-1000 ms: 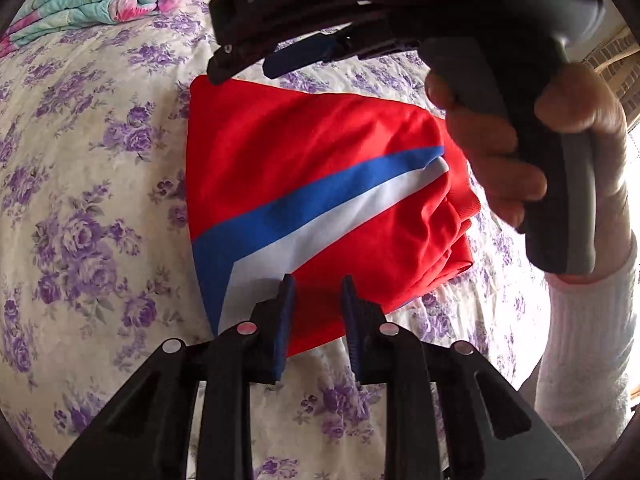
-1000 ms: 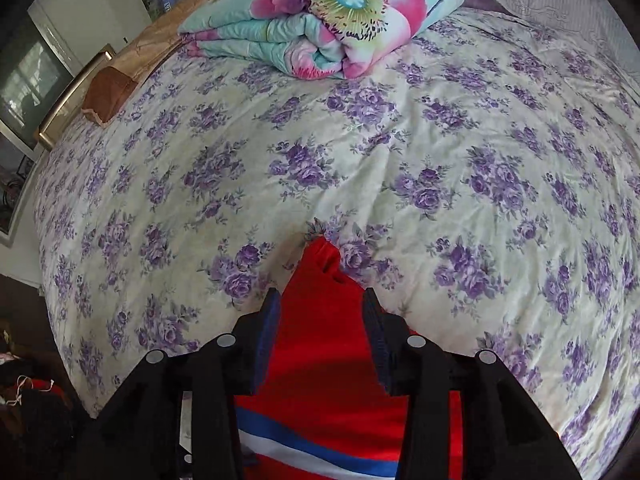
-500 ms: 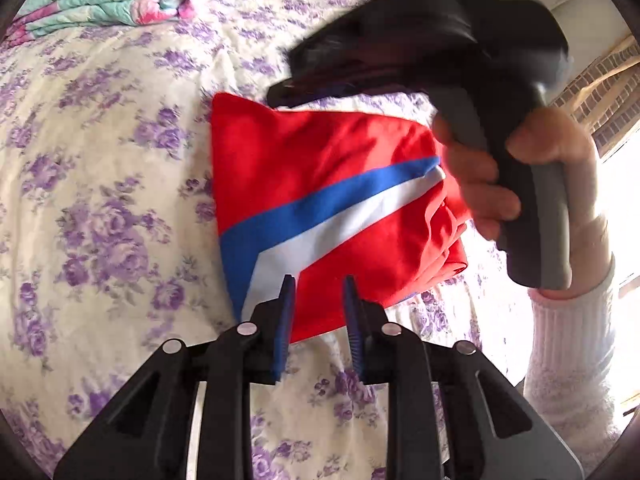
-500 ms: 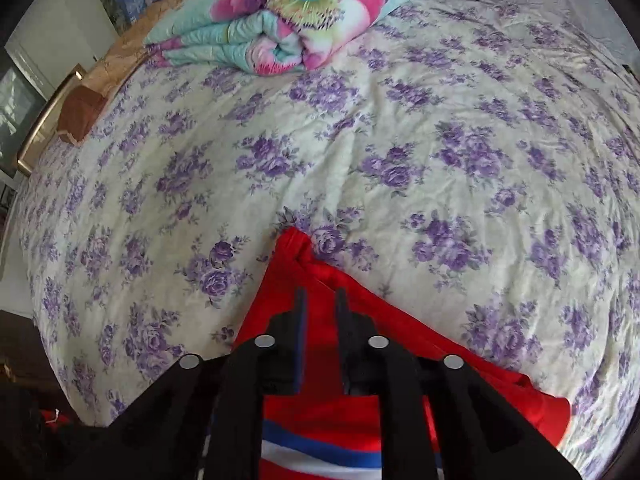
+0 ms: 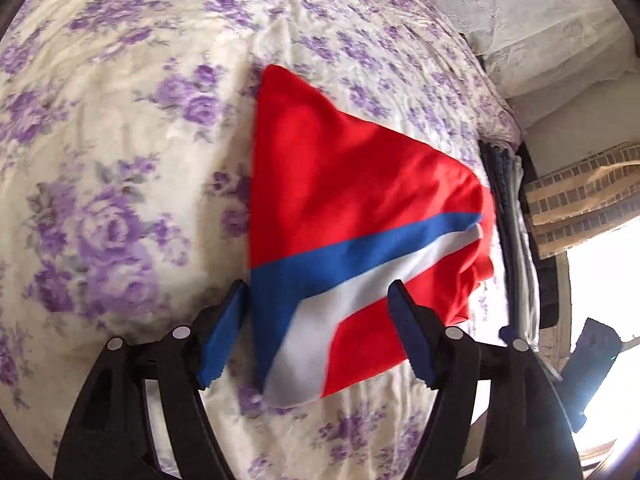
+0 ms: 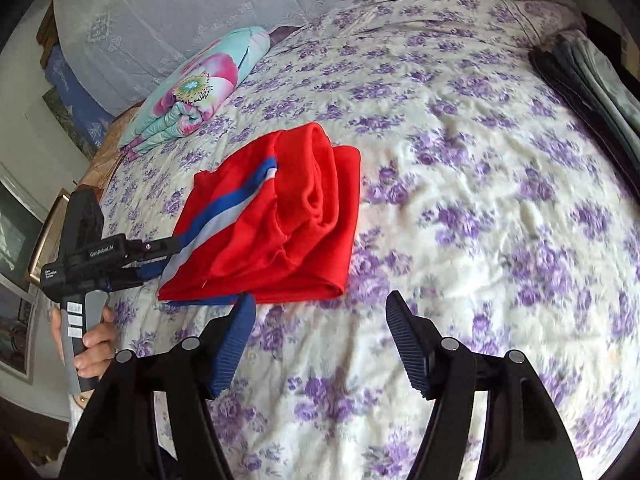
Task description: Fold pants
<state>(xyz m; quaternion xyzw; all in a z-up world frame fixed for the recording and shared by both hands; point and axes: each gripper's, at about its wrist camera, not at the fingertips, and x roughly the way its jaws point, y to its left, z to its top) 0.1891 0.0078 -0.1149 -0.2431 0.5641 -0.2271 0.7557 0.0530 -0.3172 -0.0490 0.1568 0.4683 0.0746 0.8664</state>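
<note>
The red pants (image 5: pixel 352 184) with a blue and white stripe lie folded in a compact bundle on the flowered bedspread (image 5: pixel 120 128). My left gripper (image 5: pixel 320 332) is open, its blue pads on either side of the bundle's near striped corner, holding nothing. In the right wrist view the folded pants (image 6: pixel 280 220) lie left of centre. My right gripper (image 6: pixel 320 340) is open and empty, just off the bundle's near edge. The left gripper (image 6: pixel 156 258) also shows there at the bundle's left end.
A rolled flowered quilt (image 6: pixel 200 88) lies at the back of the bed by the lace-covered headboard (image 6: pixel 180 12). Dark and pale folded cloths (image 6: pixel 592 80) are stacked at the bed's right edge. A brick-patterned object (image 5: pixel 580 200) and a bright window lie beyond that edge.
Both grippers have opened. The right gripper has pulled away from the pants' far corner and swung round to view the bundle from the side. The left gripper has moved closer to the bundle.
</note>
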